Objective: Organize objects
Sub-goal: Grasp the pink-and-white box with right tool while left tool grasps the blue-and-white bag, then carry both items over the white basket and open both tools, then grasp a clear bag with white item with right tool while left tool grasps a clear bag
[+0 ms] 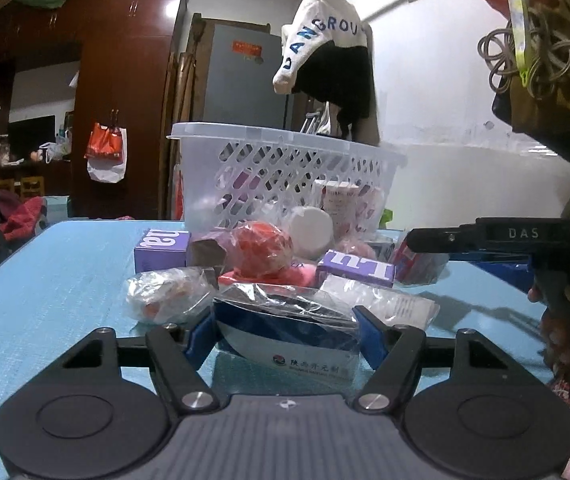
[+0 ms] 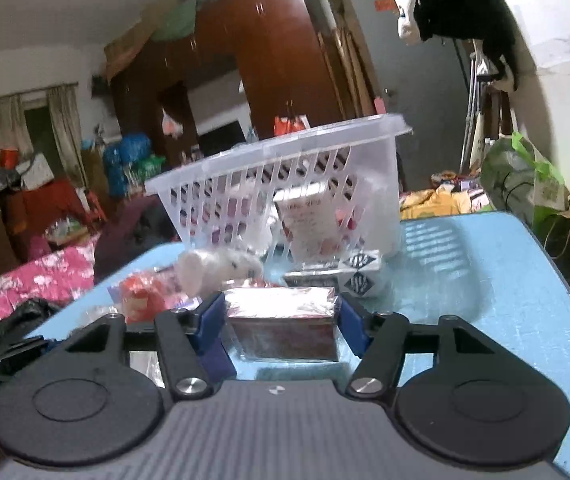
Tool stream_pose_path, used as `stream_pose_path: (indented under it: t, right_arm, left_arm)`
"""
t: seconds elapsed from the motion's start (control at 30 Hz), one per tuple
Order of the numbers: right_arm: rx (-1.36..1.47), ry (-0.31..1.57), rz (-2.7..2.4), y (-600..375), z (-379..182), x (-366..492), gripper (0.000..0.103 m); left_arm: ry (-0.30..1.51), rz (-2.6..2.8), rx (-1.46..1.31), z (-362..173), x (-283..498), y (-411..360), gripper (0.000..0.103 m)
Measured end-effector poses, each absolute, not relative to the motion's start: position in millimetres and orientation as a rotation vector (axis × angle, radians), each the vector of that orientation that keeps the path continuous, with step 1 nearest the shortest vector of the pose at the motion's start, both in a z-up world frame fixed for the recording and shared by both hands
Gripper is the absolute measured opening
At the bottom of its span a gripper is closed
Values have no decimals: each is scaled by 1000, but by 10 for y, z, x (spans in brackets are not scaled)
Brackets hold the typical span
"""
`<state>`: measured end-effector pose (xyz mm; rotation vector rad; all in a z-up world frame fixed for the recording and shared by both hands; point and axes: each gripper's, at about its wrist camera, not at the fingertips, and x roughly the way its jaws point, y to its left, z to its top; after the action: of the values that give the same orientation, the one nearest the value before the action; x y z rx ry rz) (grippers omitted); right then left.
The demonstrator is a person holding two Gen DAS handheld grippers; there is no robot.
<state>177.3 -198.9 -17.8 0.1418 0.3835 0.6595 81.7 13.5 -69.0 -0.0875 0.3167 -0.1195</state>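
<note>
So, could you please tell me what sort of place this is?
Probably a lived-in bedroom at home: a tall dark-red wooden wardrobe, a pink floral bedspread and a white-and-black garment hanging on the wall.

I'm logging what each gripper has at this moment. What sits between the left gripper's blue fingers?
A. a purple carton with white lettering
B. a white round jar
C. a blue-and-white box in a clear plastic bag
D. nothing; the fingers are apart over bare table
C: in the left wrist view the left gripper has its blue pads against both sides of the blue-and-white box in a clear plastic bag; the purple carton with white lettering lies farther back on the light blue table.
</note>
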Motion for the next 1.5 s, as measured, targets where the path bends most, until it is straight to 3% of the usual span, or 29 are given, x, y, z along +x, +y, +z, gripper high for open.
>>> stream_pose_path:
  t: [0.43,0.57,0.67,0.77,1.0,1.03,1.07,1.1,1.33,1.5]
  right_arm:
    - [125,229,615,-1996,-140,1592,63]
    - [163,158,647,-2038,125,1581,63]
    - [97,63,638,-1892,641,1703,63]
    - [13,34,610,-1675,1047,2076,63]
    - [-52,154,626,-1356,1083,2909,65]
    - [-73,148,609,-1335,1050,2912,70]
    - [-97,145,587,-1309,1021,2900,86]
    - [-118,148,573,-1298,996,2886,94]
    - [7,164,578,-1713,914,2432,103]
    - [25,302,711,-1868,346,1947,103]
  left_arm:
    - [238,-176,-146,-656,708,210,74]
    - [124,-238,-179,-181,754,312,74]
    - [54,-252,-184,424,1060,351,74]
    - [93,-198,-201,885,1662,371,74]
    - [271,-118,-219,1014,2706,237,75]
    - [294,-114,-223,959,2788,230,79]
    - [313,-102,-227,896,2860,236,86]
    - [324,-87,-225,852,2871,259,103]
    - [259,-117,-238,591,2284,557,103]
    - [268,-58,-160,235,1545,761,103]
